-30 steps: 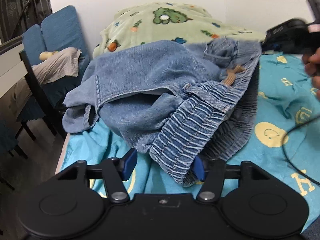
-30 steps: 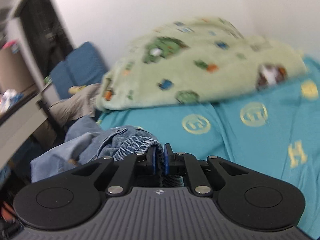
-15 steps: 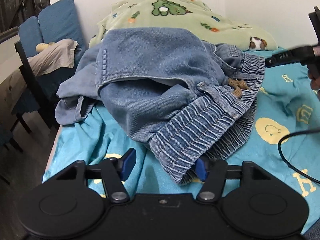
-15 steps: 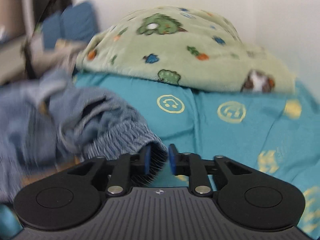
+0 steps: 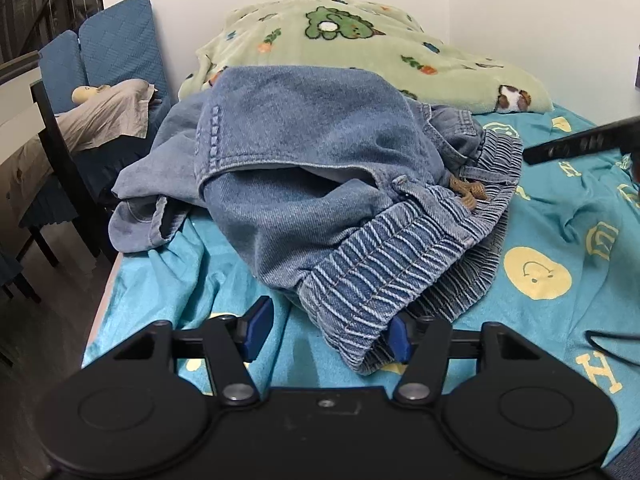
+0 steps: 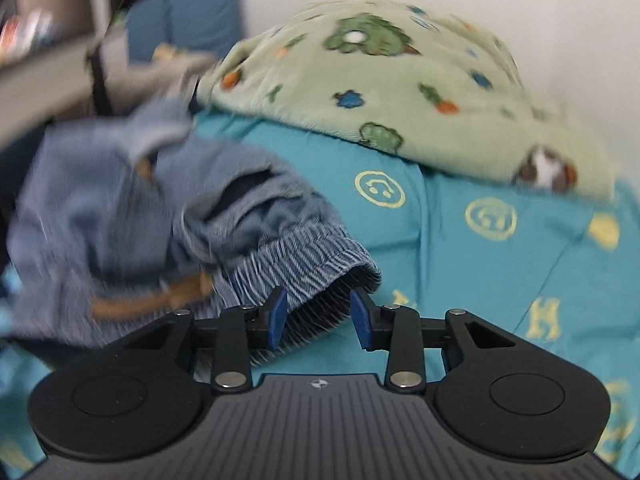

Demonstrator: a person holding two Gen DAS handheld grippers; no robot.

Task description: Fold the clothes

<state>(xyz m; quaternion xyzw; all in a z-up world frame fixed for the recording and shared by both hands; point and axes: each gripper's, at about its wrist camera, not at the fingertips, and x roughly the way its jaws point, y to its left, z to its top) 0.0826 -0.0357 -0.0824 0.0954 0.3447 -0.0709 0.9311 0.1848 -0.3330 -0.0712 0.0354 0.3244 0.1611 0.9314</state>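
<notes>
Two tools | left tool (image 5: 326, 334) apart | right tool (image 6: 318, 316) just opening, waistband between | jeans (image 5: 304, 168) on teal bedsheet (image 5: 560, 232)

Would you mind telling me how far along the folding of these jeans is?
Early stage. Done: the jeans lie bunched on the teal sheet, no neat fold visible. In hand: nothing gripped; the right gripper has just been opening off the elastic waistband, and the left gripper is open at it. Left: flattening and folding.

Black left tool (image 5: 326, 336), blue pads (image 5: 256, 326), silver screws
</notes>
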